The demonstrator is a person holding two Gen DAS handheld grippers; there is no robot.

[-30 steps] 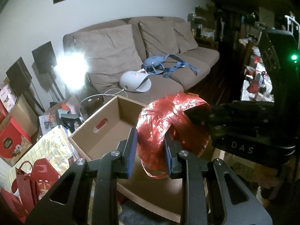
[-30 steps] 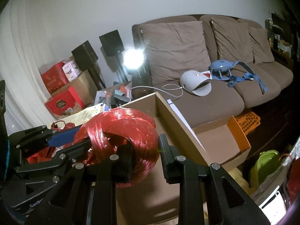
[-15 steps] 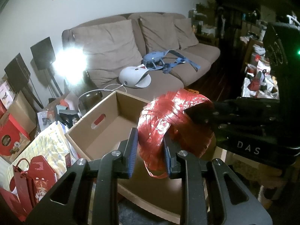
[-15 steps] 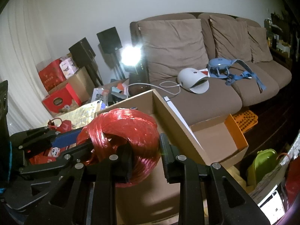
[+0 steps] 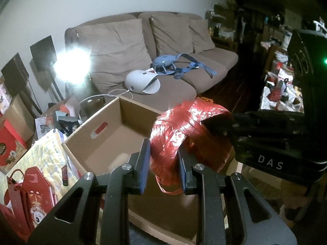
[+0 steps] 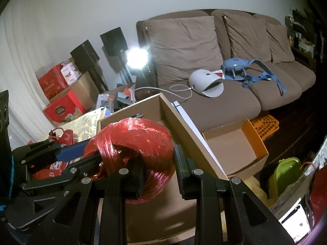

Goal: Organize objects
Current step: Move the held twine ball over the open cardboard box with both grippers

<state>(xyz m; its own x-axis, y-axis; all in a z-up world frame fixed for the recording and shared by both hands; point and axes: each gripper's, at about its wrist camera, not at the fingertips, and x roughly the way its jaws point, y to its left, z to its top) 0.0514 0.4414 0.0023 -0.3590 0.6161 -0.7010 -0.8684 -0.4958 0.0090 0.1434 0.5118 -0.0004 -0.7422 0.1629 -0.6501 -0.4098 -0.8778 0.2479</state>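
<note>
A red roll of shiny plastic twine (image 5: 190, 130), wound as a thick ring, hangs above an open cardboard box (image 5: 98, 134). My left gripper (image 5: 163, 157) is shut on the near wall of the ring, one blue pad outside and one in the hole. In the right wrist view the same roll (image 6: 139, 136) sits between the fingers of my right gripper (image 6: 158, 164), which is shut on its right side, above the box (image 6: 184, 130). Each gripper shows in the other's view: the right gripper (image 5: 216, 126) comes in from the right, the left gripper (image 6: 98, 151) from the left.
A brown sofa (image 6: 214, 102) stands behind the box with a white domed device (image 6: 204, 83) and a blue harness (image 6: 241, 69) on it. A smaller open box with an orange flap (image 6: 235, 149) lies right. Red gift boxes (image 6: 61, 106), a red bag (image 5: 30, 185) and a green tub (image 6: 286, 173) crowd the floor.
Both grippers keep their hold on the red roll over the box; the views have only drifted slightly.
</note>
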